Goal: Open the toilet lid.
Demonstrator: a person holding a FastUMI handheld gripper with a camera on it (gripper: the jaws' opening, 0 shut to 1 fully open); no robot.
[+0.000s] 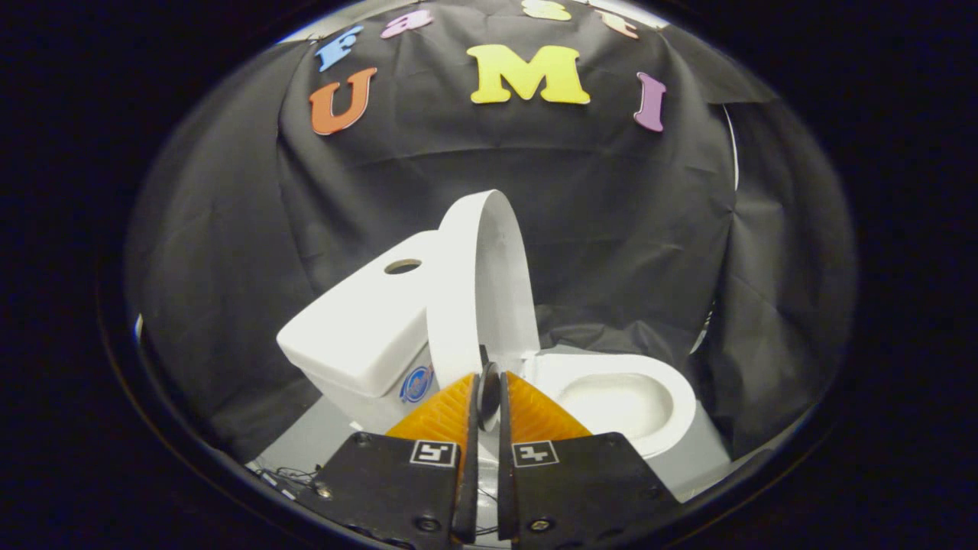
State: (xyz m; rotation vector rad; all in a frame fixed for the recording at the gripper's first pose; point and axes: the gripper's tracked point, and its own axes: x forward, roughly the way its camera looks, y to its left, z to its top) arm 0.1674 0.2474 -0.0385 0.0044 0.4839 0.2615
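White toilet lid (pixel 481 283) upright against tank (pixel 367 328) | bowl (pixel 619 397) exposed | gripper (pixel 487 382) fingers nearly together, gripping nothing, just before the lid's base

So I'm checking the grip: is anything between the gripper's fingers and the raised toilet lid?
In the gripper view nothing lies between; the gripper is nearly closed, its fingertips at the lower edge of the upright lid, beside the bowl.

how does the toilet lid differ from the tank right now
The lid is a thin curved panel standing raised, nearly upright, above the bowl; the tank is a thick boxy block behind it. The tank has a round hole in its top; the lid's surface is plain. The lid rises higher than the tank. The fingers sit nearly closed just below the lid's base, apart from the tank. Both are plain white.
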